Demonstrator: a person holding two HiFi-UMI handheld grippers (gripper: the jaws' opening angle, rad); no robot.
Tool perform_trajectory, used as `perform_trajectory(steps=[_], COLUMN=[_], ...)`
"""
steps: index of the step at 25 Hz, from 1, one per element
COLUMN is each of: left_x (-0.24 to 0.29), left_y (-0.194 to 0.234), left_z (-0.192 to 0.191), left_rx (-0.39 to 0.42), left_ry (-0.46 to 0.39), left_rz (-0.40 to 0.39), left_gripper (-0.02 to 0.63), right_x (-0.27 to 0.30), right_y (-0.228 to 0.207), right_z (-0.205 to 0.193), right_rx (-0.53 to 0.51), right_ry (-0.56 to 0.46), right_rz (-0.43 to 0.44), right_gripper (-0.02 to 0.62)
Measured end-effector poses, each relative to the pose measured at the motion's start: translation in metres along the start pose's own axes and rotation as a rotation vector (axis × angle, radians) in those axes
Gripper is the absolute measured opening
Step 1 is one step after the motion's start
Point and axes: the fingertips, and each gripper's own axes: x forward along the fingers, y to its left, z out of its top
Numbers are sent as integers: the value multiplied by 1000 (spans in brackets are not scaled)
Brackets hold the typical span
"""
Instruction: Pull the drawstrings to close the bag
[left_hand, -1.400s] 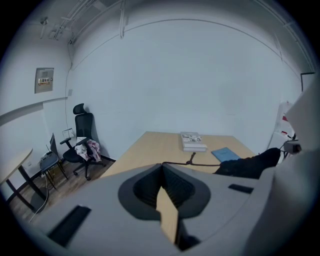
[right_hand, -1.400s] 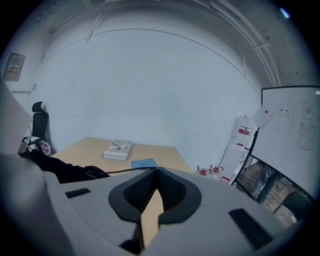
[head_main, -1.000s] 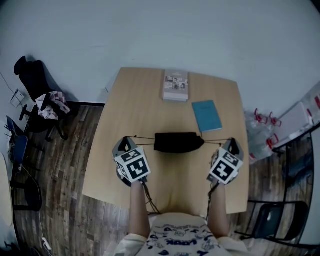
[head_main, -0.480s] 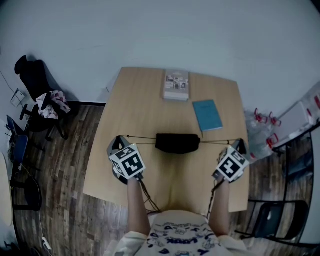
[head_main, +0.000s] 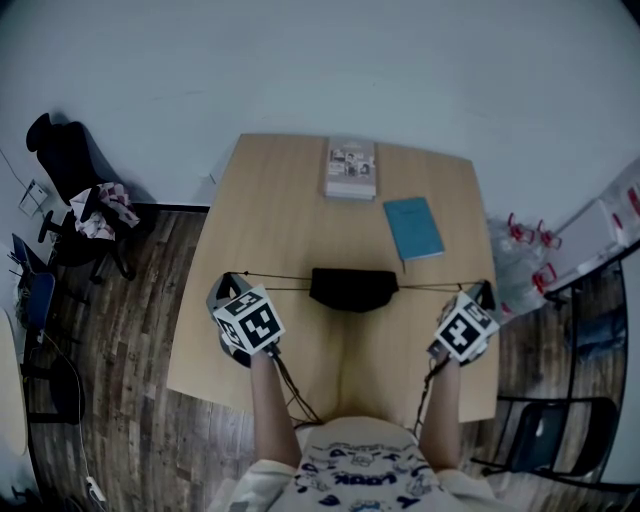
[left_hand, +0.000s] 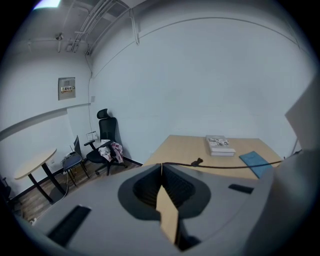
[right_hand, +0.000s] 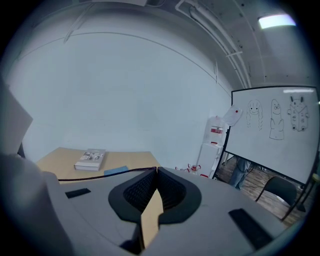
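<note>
Squarely between the two grippers, the black bag (head_main: 350, 288) lies on the near half of the bench (head_main: 290, 200). Its long axis runs left to right in the head view, in line with both cords. The left drawstring (head_main: 280, 277) leaves the bag's left end and runs straight out to the left gripper (head_main: 232, 282). The right drawstring (head_main: 440, 288) leaves the opposite end and runs to the right gripper (head_main: 483, 292). Both cords look taut and lie nearly in one line. The bag sits about midway, so neither hand is clearly the nearer.

In the left gripper view the fingers (left_hand: 176, 186) are pressed together on the cord, which passes off to the right of that view with a small knot (left_hand: 197, 162) a little way along it. In the right gripper view the fingers (right_hand: 137, 192) are likewise clamped on their cord, which trails off to the left.

Any further closing would seem to call for the hands to part outward along that same line, away from the bag on both sides. How tightly the mouth is gathered cannot be told from above. Farther back on the bench lie a book (head_main: 351, 170) and a blue notebook (head_main: 413, 230), well apart from the cords.
</note>
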Motion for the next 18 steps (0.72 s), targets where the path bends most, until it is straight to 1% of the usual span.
perform_trajectory(steps=[5,11,13,14,16,18], left_x=[-2,1,2,2,2,3], left_y=[4,1,-3,-6,-11,-20], left_z=[1,2,2,-1,-7,-14], left_rx=[-2,-30,-41,-38,-16,12], left_ry=[-24,-26,-28,-21,-1,25], left_rz=[18,-17,-49,-63,-92,-145], left_gripper=[5,5,5,5,5,5], right_x=[3,2,5,7,9,13], right_y=[-6,-2,2,6,17,23], right_z=[-10,-5,-7,-13,-26,-36], right_rx=[19,29,27,26,17,-18], right_ry=[16,24,49,76,132,148], right_rz=[0,13,46,77,151,190], right_gripper=[6,6,5,5,5,5])
